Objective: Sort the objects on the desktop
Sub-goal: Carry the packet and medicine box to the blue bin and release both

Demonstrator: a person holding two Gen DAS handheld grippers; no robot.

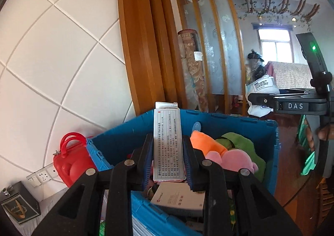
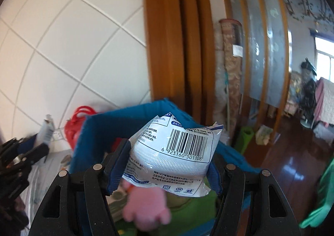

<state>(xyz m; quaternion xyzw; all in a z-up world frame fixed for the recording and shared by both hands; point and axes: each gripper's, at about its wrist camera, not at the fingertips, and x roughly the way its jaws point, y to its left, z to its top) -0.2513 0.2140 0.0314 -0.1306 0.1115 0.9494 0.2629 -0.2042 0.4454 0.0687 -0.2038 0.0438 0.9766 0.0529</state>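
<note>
Grippers both loaded above blue crate

Left gripper (image 1: 168,152): jaws nearly closed, blue pads pinching a narrow white cardboard box with printed text tables (image 1: 168,144). Box stands upright between the pads, top flap end sticking up past the crate's far rim in view.

Right gripper (image 2: 170,159): jaws about half open, clamped on a white sealed plastic pouch with a barcode and blue print (image 2: 177,152). Pouch bulges over a round ribbed white shape inside it; film edges crumple out past both pads.

Blue plastic storage crate (image 1: 240,127) sits below and beyond both grippers. Inside, in the left wrist view: orange plush piece (image 1: 203,142), pink plush toy (image 1: 235,159), green fabric item (image 1: 244,144), flat white box with red logo (image 1: 179,198) at the near side. Right wrist view shows the pink plush blurred right under the pouch, green beneath it.

Left of the crate: red plastic toy case with loop handles (image 1: 70,159), against the white tiled wall (image 1: 52,58). White wall sockets (image 1: 42,175) low on that wall, dark box with gold print (image 1: 19,204) near left corner.

Right gripper body also appears at the right edge of the left wrist view, "DAS" label, green LED lit, with the pouch in it. Person's fingers (image 1: 324,133) on its grip; green sleeve below them.

Far background: wooden door frame (image 1: 142,37), slatted wood and frosted glass screen (image 1: 213,47), rolled patterned carpet (image 1: 192,64) leaning beside it, window (image 1: 275,44) far right.
</note>
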